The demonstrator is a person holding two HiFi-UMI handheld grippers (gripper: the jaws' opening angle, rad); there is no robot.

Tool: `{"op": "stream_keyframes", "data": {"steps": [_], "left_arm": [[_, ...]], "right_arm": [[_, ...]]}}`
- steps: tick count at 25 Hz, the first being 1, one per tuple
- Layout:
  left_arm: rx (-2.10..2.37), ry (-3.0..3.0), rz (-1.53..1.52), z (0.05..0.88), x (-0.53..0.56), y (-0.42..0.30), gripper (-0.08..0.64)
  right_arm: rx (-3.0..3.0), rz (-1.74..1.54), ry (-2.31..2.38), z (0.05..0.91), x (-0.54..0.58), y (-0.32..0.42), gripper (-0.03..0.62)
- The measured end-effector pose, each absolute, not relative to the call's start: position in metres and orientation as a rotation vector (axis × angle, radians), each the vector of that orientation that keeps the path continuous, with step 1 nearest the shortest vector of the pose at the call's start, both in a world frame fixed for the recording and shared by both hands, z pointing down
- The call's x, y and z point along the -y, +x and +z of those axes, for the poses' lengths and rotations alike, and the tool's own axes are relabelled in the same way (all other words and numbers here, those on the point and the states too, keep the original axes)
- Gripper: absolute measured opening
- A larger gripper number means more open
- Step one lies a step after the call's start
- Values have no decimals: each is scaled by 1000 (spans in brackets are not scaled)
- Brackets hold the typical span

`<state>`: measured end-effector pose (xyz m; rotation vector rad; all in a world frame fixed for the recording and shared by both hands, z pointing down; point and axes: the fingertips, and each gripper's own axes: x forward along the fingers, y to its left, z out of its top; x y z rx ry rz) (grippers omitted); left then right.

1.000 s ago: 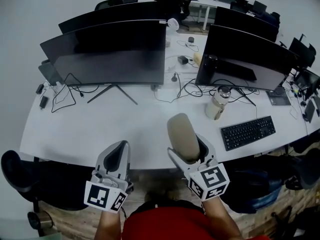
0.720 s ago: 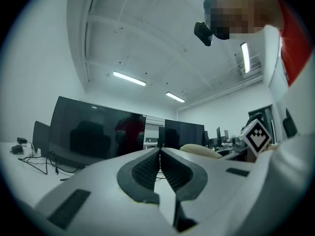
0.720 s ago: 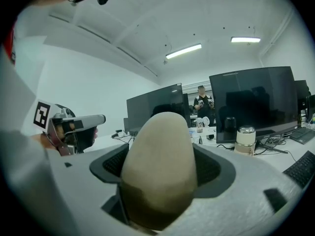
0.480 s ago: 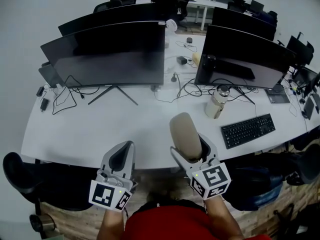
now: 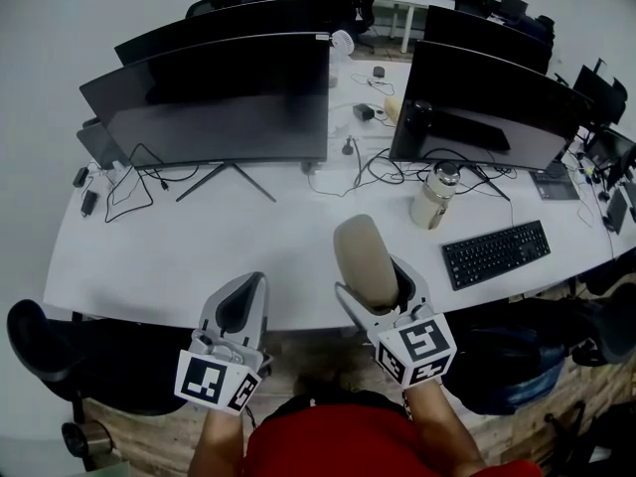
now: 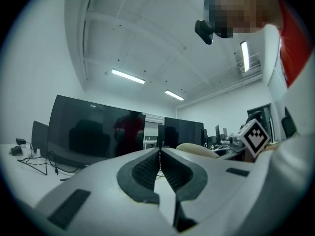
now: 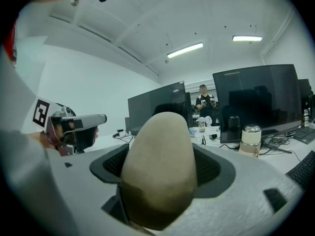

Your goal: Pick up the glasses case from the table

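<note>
The glasses case (image 5: 363, 259), a beige oval shell, is off the white table (image 5: 169, 256) and sticks out forward from my right gripper (image 5: 376, 284), which is shut on its rear half over the table's near edge. In the right gripper view the case (image 7: 160, 166) fills the space between the two dark pads (image 7: 216, 168). My left gripper (image 5: 238, 304) hovers level beside it to the left, shut with nothing in it; its pads (image 6: 147, 168) meet in the left gripper view, where the case (image 6: 197, 150) shows at the right.
Two large dark monitors (image 5: 224, 102) (image 5: 487, 107) stand at the back of the table with cables around their feet. A beige flask (image 5: 434, 197) and a black keyboard (image 5: 494, 253) lie to the right. A black chair (image 5: 40, 341) sits low on the left.
Both grippers stay in about the same places near the table's front edge. The case remains held in the right gripper.
</note>
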<state>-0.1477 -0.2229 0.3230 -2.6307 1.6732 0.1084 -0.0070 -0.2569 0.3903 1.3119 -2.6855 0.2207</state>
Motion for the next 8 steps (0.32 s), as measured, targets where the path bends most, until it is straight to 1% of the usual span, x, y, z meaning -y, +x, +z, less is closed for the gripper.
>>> {"op": "stream_keyframes", "data": {"steps": [8], "left_arm": [[-1673, -2626, 113, 321, 223, -149, 11]], "right_arm": [[2690, 231, 1309, 392, 256, -9, 387]]}}
